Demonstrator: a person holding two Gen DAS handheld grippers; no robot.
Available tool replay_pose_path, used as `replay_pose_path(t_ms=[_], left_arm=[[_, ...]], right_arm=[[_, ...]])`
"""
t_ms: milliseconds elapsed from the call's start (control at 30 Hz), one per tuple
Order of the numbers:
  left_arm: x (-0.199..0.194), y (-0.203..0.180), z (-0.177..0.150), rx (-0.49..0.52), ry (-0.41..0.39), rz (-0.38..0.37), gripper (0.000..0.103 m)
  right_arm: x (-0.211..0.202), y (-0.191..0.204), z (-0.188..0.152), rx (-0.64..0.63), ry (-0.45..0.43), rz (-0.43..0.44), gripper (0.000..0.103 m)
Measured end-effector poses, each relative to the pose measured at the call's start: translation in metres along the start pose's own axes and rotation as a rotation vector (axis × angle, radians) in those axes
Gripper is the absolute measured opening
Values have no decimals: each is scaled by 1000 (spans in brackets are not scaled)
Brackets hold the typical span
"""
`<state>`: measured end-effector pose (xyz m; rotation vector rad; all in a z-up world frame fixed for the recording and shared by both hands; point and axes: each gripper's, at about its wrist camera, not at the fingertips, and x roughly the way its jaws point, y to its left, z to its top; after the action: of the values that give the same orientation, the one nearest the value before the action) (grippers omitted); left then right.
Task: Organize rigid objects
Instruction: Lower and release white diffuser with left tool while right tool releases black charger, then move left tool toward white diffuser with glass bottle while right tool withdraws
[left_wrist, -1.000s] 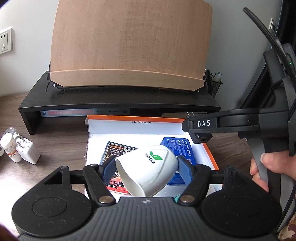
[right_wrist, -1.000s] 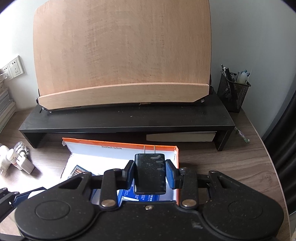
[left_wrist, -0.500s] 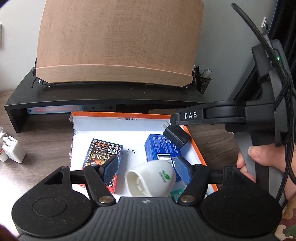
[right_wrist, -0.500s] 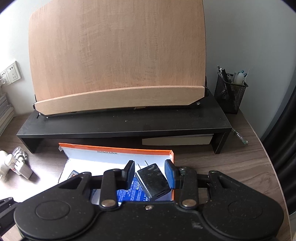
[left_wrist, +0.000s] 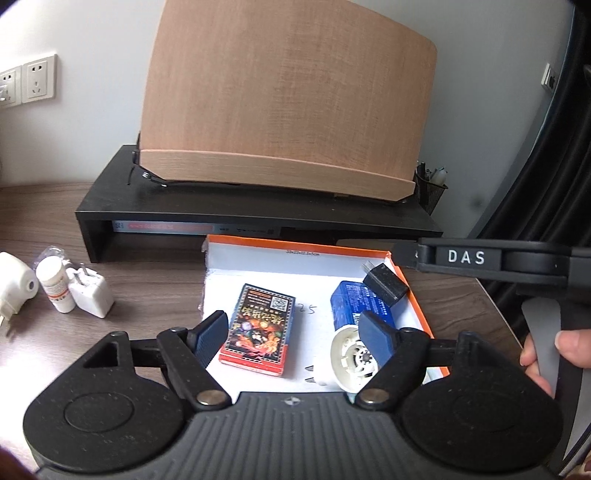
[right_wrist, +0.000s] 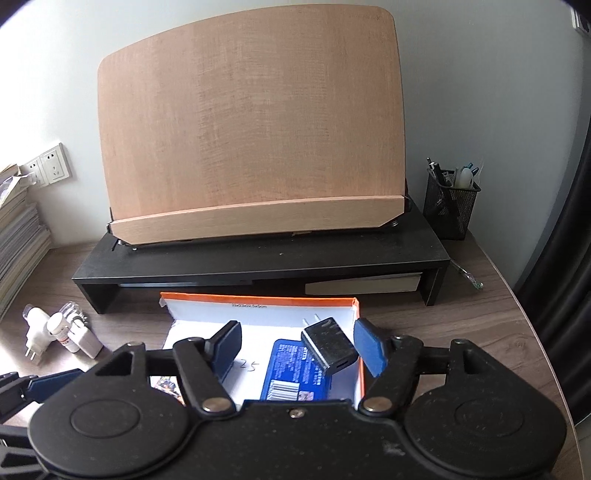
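Both tools' jaws are opening: left tool (left_wrist: 291, 332) beside white cup (left_wrist: 351, 360), right tool (right_wrist: 297, 345) over black charger (right_wrist: 328, 347).

Left gripper (left_wrist: 291, 332) and right gripper (right_wrist: 297, 349) tilt downward, jaws opening (pads pressing on nothing)

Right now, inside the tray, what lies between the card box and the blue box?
Only bare white tray floor with "25" handwritten on it separates card box and blue box, seen in the left wrist view.
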<state>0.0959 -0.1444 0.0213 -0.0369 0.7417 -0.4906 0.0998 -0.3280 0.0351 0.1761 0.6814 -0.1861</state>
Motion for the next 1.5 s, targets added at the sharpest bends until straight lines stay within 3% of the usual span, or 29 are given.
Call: replay_pose_path(t_ms=[700, 1267, 1500], left_arm=[[-82, 123, -8, -112, -45, 220, 92], [-80, 192, -2, -153, -31, 267, 93], [-58, 218, 8, -144, -28, 294, 99]], right_arm=[[-25, 136, -24, -86, 22, 143, 83], [-5, 191, -30, -115, 61, 164, 83], [1, 197, -32, -105, 69, 152, 83]])
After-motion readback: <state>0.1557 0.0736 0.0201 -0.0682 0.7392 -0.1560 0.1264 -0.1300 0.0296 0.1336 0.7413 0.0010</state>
